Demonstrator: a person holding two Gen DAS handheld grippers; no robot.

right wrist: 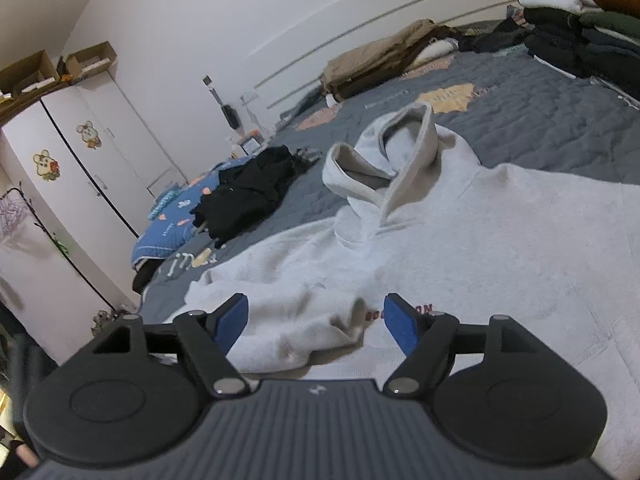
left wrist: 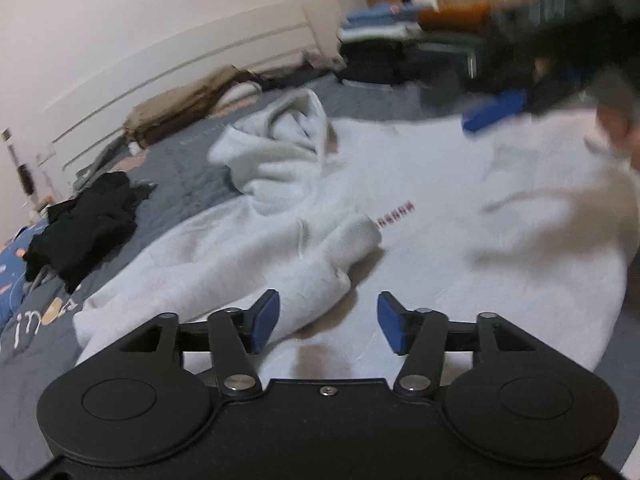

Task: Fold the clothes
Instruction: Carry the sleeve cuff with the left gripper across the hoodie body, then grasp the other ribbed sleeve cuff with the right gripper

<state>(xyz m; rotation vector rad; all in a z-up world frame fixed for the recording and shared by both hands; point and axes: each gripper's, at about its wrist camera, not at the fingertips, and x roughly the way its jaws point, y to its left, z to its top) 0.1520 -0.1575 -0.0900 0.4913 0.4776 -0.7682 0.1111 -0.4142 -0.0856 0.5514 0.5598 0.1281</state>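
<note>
Grey quilted bedspread (right wrist: 540,120) covers the whole bed, its far edge cut off by the frame. Spread across it lies the pale grey fleece hoodie (right wrist: 480,240), front up, hood (right wrist: 384,160) crumpled toward the headboard, one sleeve (left wrist: 320,264) folded in over the chest so its cuff half hides the small red lettering. Beyond it sits a stack of folded clothes (right wrist: 572,12), partly out of frame, then a heap of black garments (right wrist: 248,192) near the bed's edge. The left gripper (left wrist: 328,320) hovers over the sleeve, jaws apart, gripping nothing. The right gripper (right wrist: 316,326) is likewise spread and empty above the sleeve; from the left view it is only a dark blur.
</note>
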